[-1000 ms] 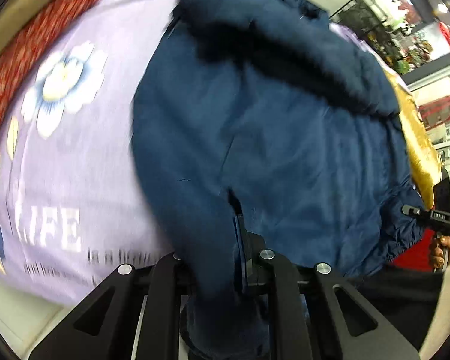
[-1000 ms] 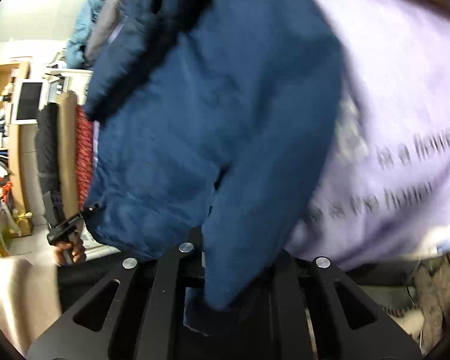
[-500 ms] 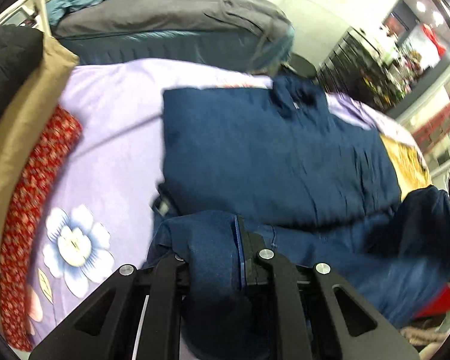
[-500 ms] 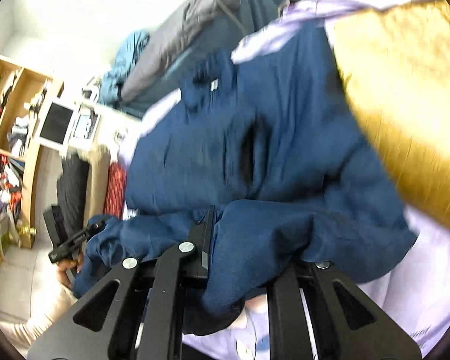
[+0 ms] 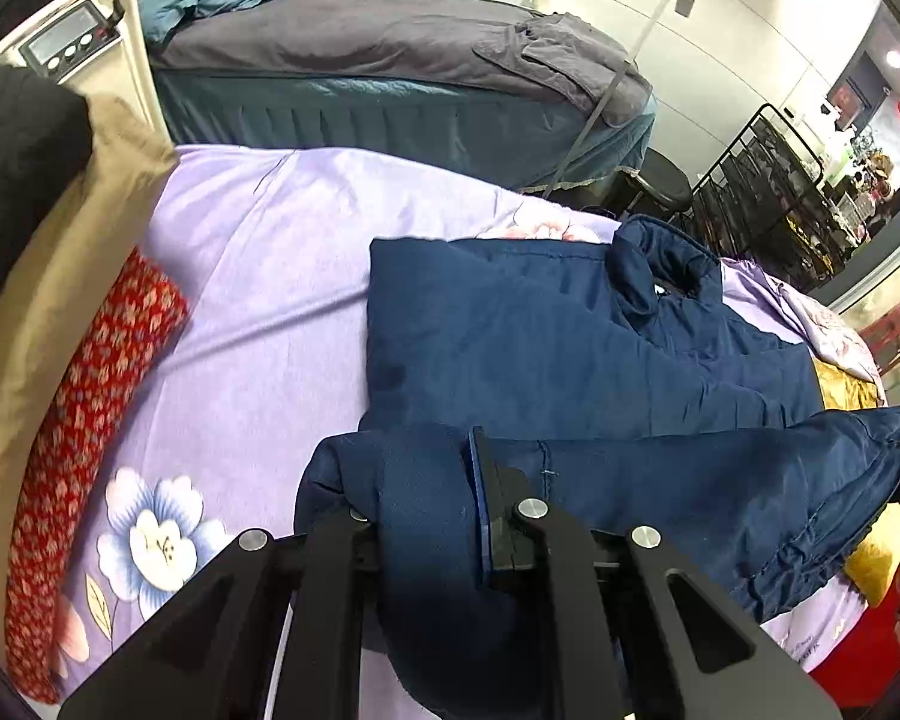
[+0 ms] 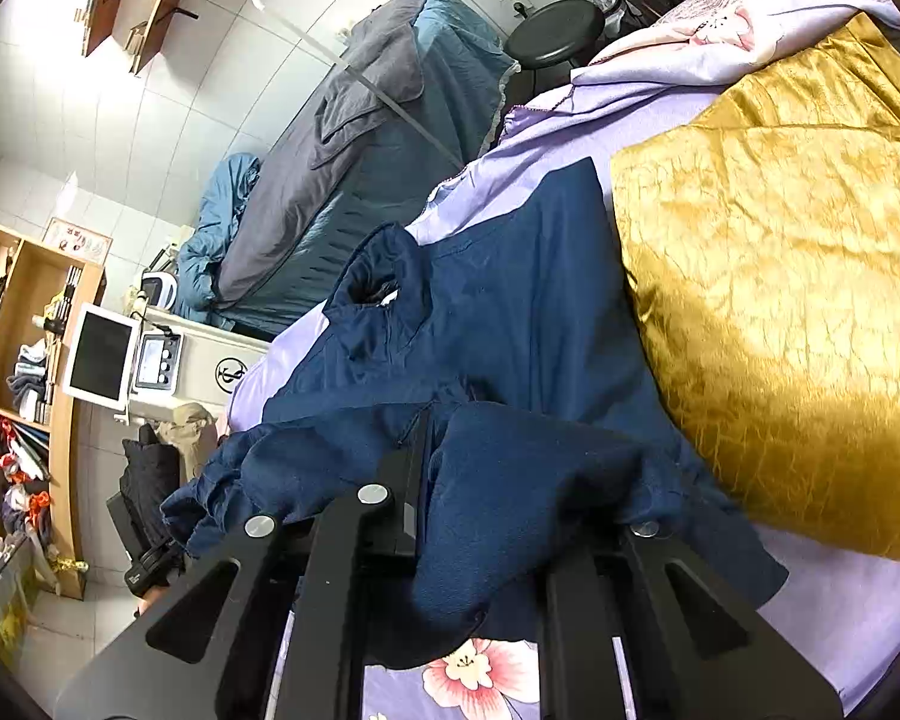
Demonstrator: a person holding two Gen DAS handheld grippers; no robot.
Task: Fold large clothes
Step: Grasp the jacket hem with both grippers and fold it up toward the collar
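I see a big dark blue jacket point(image 5: 558, 348) lying on a bed with a light purple sheet point(image 5: 258, 276). The jacket's collar point(image 5: 648, 276) points away from me, toward the far side of the bed. The bottom part of the jacket is bunched up near me and lifted off the sheet.

My left gripper point(image 5: 444, 516) is closed tight on a thick fold of the blue jacket. The cloth wraps around one finger and bulges out between both.

My right gripper point(image 6: 474, 516) is also pinching the jacket. Blue cloth hangs over its fingers and covers one of them, so I see the cloth held there but not the tips.

A shiny gold pillow point(image 6: 774, 312) sits just beside the jacket on the right side and touches its edge. A red flowery cushion point(image 5: 84, 438) lies at the left side of the bed, well apart from the jacket. A grey blanket point(image 5: 390, 42) covers another bed behind.
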